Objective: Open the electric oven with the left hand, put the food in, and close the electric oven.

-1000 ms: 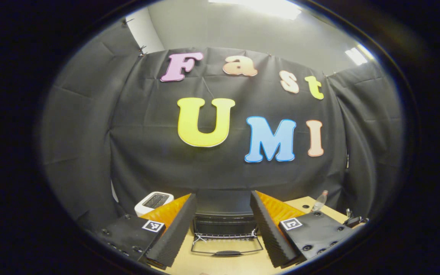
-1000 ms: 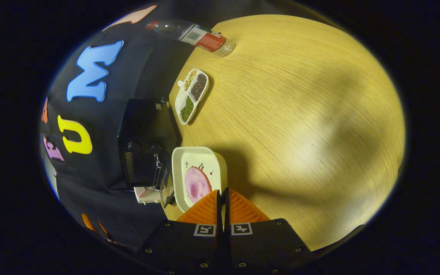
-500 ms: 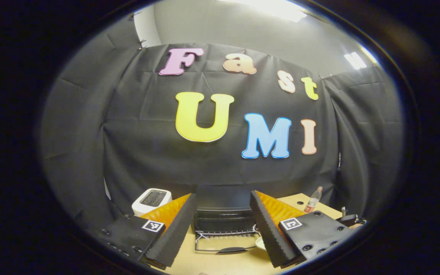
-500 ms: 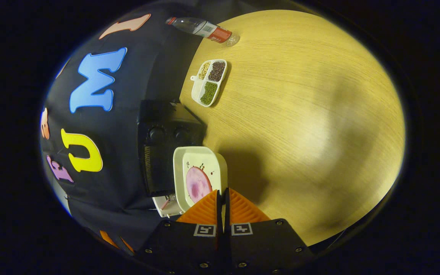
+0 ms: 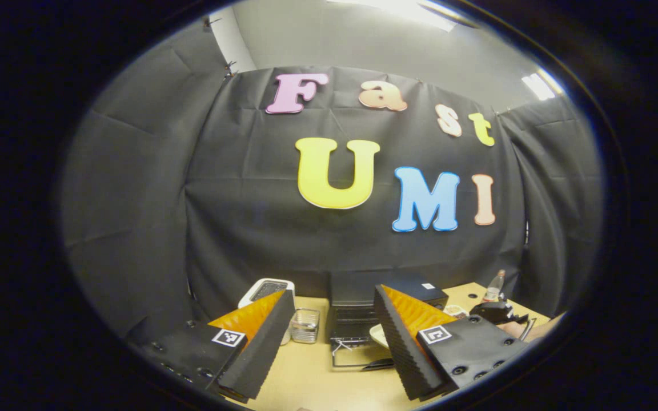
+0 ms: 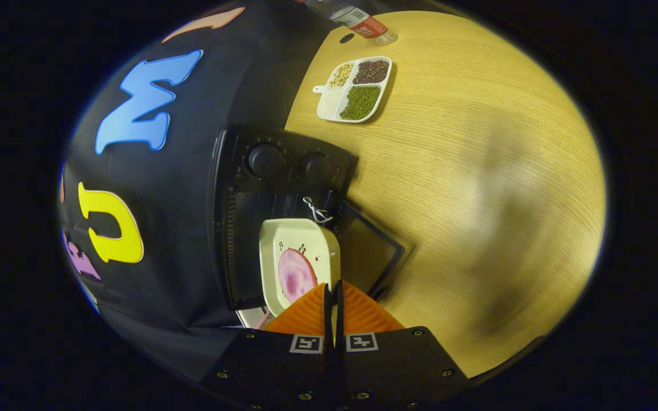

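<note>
The black electric oven (image 6: pixel 283 165) stands at the table's back edge with its glass door (image 6: pixel 374 251) folded down flat. My right gripper (image 6: pixel 332 288) is shut on the near rim of a white plate (image 6: pixel 300 240) carrying a round pink slice of food (image 6: pixel 295 277). The plate hangs over the door's hinge side, in front of the oven cavity. In the left gripper view, the oven (image 5: pixel 357 294), its lowered door (image 5: pixel 354 359) and the plate (image 5: pixel 379 335) lie ahead. My left gripper (image 5: pixel 334 342) is open, holds nothing, and sits back from the door.
A white divided tray (image 6: pixel 357 88) of beans and a plastic bottle (image 6: pixel 360 20) lie beyond the oven on the wooden table (image 6: pixel 489 171). A white toaster (image 5: pixel 266 288) and a small wire basket (image 5: pixel 305 325) stand left of the oven. The hand holding the right gripper (image 5: pixel 500 313) is at the right.
The right gripper has carried the plate over the open door toward the oven cavity. The left gripper has drawn back and to the left of the oven.
</note>
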Available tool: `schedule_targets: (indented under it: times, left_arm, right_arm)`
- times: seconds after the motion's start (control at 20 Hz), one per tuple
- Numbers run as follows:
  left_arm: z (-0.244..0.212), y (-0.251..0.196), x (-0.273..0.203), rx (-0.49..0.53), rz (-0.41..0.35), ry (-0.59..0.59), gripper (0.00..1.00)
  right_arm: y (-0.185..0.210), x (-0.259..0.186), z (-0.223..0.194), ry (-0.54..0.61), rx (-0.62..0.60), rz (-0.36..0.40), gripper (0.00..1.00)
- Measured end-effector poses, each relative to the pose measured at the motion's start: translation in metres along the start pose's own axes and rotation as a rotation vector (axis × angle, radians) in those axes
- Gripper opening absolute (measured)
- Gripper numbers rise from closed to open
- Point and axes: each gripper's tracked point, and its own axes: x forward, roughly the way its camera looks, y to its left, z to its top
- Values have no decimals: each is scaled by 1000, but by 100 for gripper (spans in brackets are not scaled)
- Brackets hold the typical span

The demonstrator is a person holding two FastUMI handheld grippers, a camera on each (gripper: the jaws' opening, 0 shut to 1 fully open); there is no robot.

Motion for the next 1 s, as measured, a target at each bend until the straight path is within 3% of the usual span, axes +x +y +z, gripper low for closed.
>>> schedule_targets:
  times: [0.3, 0.45, 0.55, 0.7, 0.85, 1.0]
  left_arm:
    - [-11, 43, -15, -8, 86, 34, 96]
    - [-19, 64, -24, -19, 140, 57, 92]
    - [-20, 76, -31, -36, 168, 65, 99]
    - [-23, 93, -39, -33, 219, 76, 95]
    - [-25, 99, -46, -26, 242, 84, 98]
    - [-26, 98, -47, -17, 238, 97, 95]
  right_arm:
    - [37, 60, 0, -104, 133, -12, 0]
    - [60, 84, 6, -169, 206, 35, 1]
    - [68, 96, 4, -178, 233, 49, 1]
    - [72, 114, 7, -221, 292, 46, 1]
    - [83, 125, 3, -251, 349, 71, 1]
    - [88, 137, 4, -259, 363, 79, 2]
